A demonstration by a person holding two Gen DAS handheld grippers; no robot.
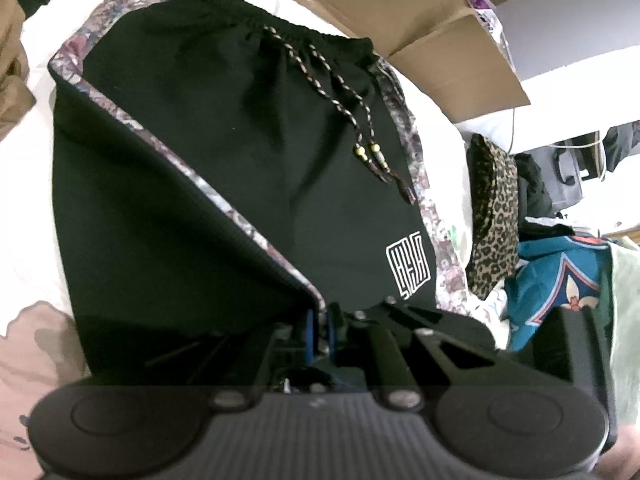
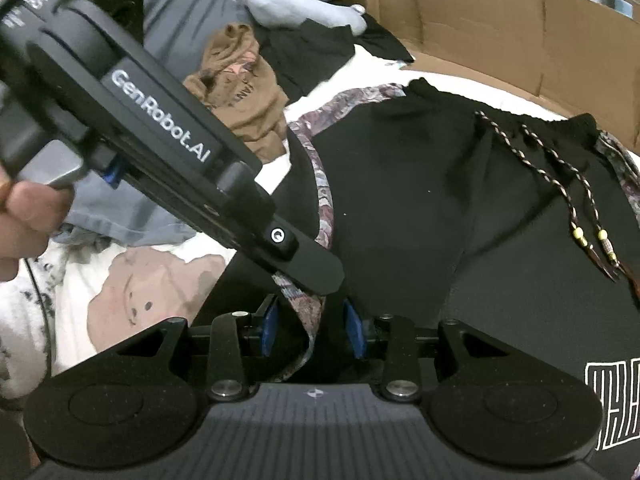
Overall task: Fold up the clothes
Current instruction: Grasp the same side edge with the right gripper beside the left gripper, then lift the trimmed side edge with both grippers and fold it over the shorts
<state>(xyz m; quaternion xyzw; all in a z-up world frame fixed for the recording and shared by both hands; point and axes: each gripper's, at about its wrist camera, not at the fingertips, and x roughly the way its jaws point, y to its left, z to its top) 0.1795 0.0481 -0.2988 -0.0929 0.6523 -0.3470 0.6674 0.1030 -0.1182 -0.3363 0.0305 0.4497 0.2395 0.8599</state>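
1. Left gripper: angled steeply down at the near hem of the black shorts. Its blue pads stand almost together, pinching the floral-trimmed edge of a folded-over leg panel. In the right wrist view the same tool enters from upper left as a long black bar, a person's hand wrapped on its handle at the left border.
2. Right gripper: also pitched downward, just behind the left tool's tip. Its blue pads stand partly apart with the floral trim strip hanging between them; no clear pressing contact is visible on either side.
3. Shorts position: spread flat on the white sheet, waistband on the far side, braided drawcord with yellow beads lying across the front, white square logo near the right hem. The left leg is turned diagonally over the front.
4. Surroundings, left to right in the left wrist view: brown garment at the far left edge; cardboard boxes behind the waistband; leopard-print cloth just beside the shorts' right side; teal patterned garment further right.
5. Right wrist view adds a crumpled brown shirt and a grey plush toy beyond the shorts, well apart from both tools.
6. Obstruction: the left tool crosses in front of the right gripper's view of the hem.
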